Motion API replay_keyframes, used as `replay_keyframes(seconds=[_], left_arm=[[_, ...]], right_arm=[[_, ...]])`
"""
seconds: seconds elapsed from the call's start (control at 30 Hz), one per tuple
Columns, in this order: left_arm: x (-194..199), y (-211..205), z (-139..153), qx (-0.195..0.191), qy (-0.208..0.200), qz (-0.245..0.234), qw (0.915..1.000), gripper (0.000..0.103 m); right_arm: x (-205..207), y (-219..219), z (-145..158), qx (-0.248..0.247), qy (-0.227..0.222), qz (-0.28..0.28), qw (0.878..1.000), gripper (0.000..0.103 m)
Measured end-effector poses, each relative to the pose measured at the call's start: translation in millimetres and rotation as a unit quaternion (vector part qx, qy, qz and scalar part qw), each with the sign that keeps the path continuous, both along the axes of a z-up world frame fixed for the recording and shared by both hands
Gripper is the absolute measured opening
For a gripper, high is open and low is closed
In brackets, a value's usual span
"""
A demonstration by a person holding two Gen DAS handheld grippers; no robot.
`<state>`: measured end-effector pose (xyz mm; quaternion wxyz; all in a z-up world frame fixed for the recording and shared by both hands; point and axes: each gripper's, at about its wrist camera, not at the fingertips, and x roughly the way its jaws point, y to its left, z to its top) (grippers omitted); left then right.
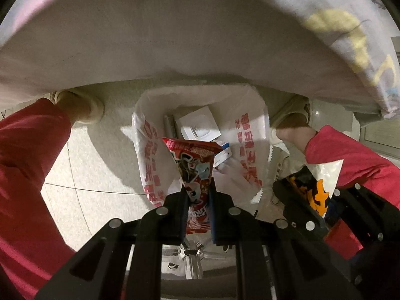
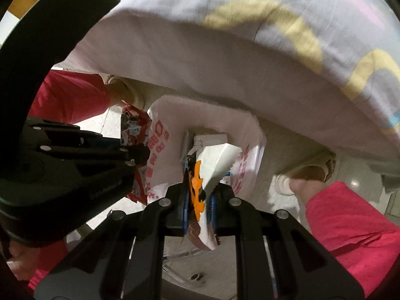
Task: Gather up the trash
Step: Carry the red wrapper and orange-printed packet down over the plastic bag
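- Down on the tiled floor (image 1: 82, 175) stands a white plastic bag (image 1: 147, 155) with red writing on it, and its mouth is wide open.
- Inside the bag lie a flat white box (image 1: 200, 125), a small white and blue carton (image 1: 223, 153) and something thin and silvery that is too blurry to name.
- The left gripper (image 1: 198, 215) is squeezed shut on a red snack wrapper (image 1: 193, 165) with cartoon pictures. The wrapper sticks out from between the fingers and hangs over the near edge of the bag's mouth.
- The right gripper (image 2: 200, 207) is pinched tight on a second wrapper (image 2: 215, 162). It is silvery white on the inside, with orange and black print on the other side. It sticks up over the bag's mouth too.
- From the left camera, the right gripper and its wrapper show just beside the bag, on the right.
- A person in red trousers (image 1: 25, 175) and pale slippers (image 1: 82, 110) has one foot on each side of the bag.
- A big white cloth (image 1: 200, 37) with pink and yellow patterns hangs above the bag.
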<state>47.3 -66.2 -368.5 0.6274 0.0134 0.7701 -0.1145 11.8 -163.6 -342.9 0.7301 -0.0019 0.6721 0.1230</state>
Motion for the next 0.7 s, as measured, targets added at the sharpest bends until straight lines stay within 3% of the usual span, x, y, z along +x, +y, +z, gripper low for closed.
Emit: replay_keyframes(seconds=[0.27,0.7], left_arm=[[6.5,0.4,-18.6,0.007,0.017,0.010,0.9998,0.014],[8.8,-7.3,-70.1,0.041,0.078,-0.001,0.9961,0.015]], right_arm=[[7.2,-3.4,-24.5,0.012,0.036,-0.021,0.999,0.013],[12.0,-7.5,-71.6,0.012,0.102,-0.060,0.993,0.013]])
